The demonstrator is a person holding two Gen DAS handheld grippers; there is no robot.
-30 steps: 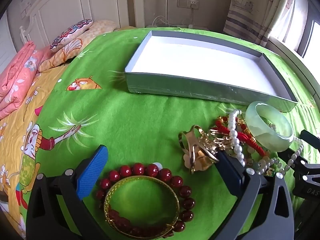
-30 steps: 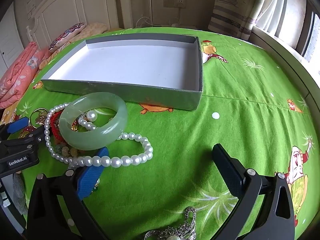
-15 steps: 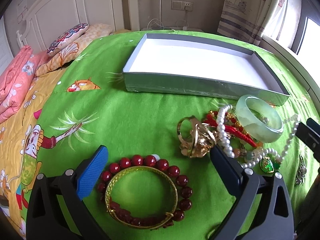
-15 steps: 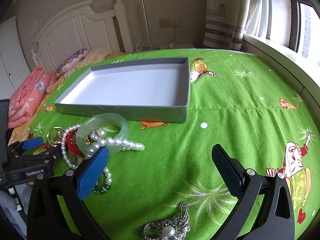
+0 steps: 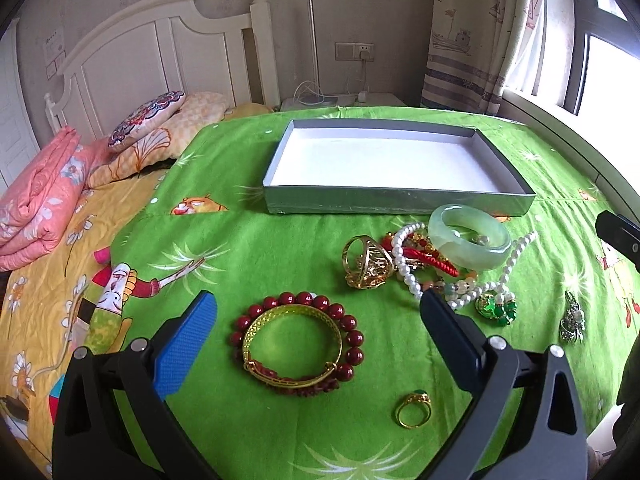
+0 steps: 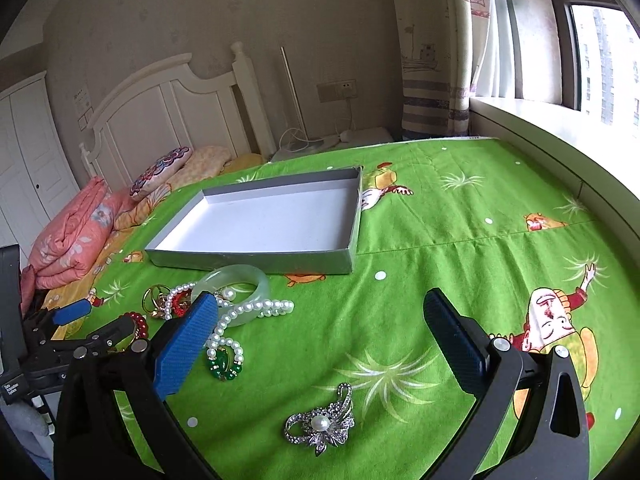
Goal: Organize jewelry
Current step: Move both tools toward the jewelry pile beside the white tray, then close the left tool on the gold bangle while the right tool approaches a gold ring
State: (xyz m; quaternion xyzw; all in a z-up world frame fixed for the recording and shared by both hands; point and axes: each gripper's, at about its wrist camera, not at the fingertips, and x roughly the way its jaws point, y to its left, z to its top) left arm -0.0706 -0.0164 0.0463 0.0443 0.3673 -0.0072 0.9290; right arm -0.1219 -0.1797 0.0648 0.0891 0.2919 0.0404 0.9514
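Both your hand-held grippers, left (image 5: 316, 328) and right (image 6: 320, 328), hang spread and empty; the box (image 5: 400, 199) waits just behind the jewelry (image 5: 424, 260).

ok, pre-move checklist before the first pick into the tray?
1. Left tongs open, nothing held: ok.
2. Right tongs open, nothing held: ok.
3. Grey tray holds nothing, floor bare: ok.
4. Gold bangle lies inside the red bead bracelet, apart from the pile, between the left fingers: ok.
5. Jade bangle rests on the tangled pearl strand and red cord: not ok for a clean single pick.
6. Silver brooch alone on the green cloth: ok.
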